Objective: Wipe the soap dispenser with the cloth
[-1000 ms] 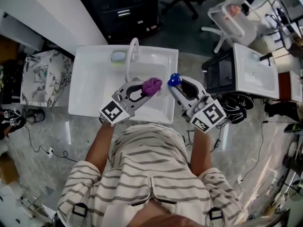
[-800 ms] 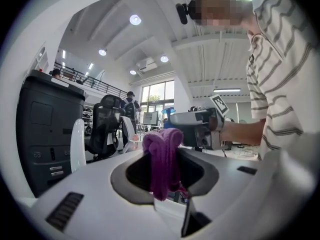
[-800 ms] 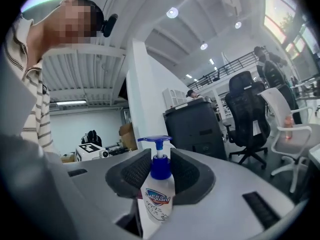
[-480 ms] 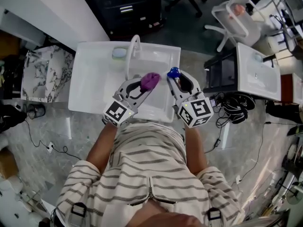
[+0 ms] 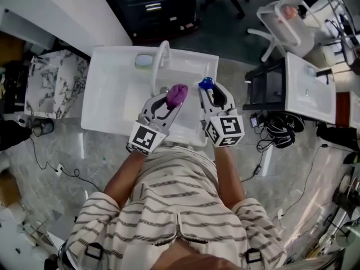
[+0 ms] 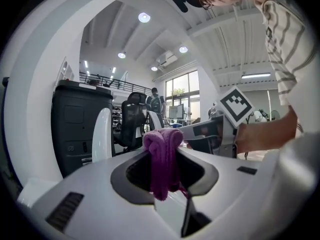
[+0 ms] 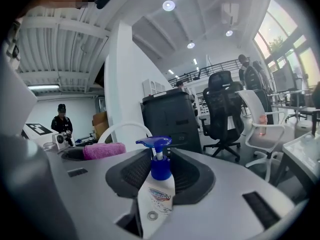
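Cloth (image 6: 163,159), purple and bunched, is pinched between the jaws of the left gripper (image 5: 173,101). The jaws have closed on it, so that a folded knot stands above their tips and a loose end hangs down into the gap behind. The right gripper (image 5: 208,90) is clamped on the dispenser (image 7: 156,191), a white bottle with a printed label. The bottle's body sits between the two jaws and its blue pump head rises clear of them, the spout pointing to the left in the right gripper view. From the head view both grippers are held over the front right part of the white sink (image 5: 93,97). They lie side by side and angle slightly toward each other. The cloth is just left of the pump head and close to it, with a narrow gap between them, so the two are not touching. The white faucet (image 5: 158,66) arches over the basin behind the left gripper, and a small oval thing lies at its base near the back rim. The person's striped shirt (image 5: 180,207) fills the lower part of the head view. A black cabinet (image 5: 157,7) stands beyond the sink, a second sink (image 5: 306,89) lies to the right, and cables (image 5: 278,131) are coiled on the floor between them.
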A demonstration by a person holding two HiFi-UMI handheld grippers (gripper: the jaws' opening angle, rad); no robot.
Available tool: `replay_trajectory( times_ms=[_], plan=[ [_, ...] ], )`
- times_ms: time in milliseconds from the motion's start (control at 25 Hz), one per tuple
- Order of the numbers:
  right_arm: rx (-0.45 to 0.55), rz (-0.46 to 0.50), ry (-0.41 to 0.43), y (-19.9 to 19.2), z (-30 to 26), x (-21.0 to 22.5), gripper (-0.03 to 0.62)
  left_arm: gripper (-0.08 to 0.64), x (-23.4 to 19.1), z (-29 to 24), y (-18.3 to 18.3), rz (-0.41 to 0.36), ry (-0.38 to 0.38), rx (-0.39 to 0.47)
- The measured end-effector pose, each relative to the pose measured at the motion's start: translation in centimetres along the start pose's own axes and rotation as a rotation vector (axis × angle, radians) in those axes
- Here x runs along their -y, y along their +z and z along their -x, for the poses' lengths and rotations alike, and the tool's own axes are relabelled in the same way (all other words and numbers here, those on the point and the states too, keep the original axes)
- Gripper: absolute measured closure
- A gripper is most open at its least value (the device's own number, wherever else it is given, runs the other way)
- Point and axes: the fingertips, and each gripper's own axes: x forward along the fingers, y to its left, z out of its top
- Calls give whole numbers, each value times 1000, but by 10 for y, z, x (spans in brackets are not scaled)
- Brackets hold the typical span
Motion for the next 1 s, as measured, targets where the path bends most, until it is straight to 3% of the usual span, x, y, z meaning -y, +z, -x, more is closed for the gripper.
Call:
replay_trajectory(
  times_ms=[400, 1000],
  plan=[
    [-7, 2, -67, -24, -41, 25, 462, 445, -7, -3, -11, 32, 46, -22],
    [-59, 31, -135, -66, -121, 57, 462, 445, -6, -13, -32, 81, 24, -61]
  ],
)
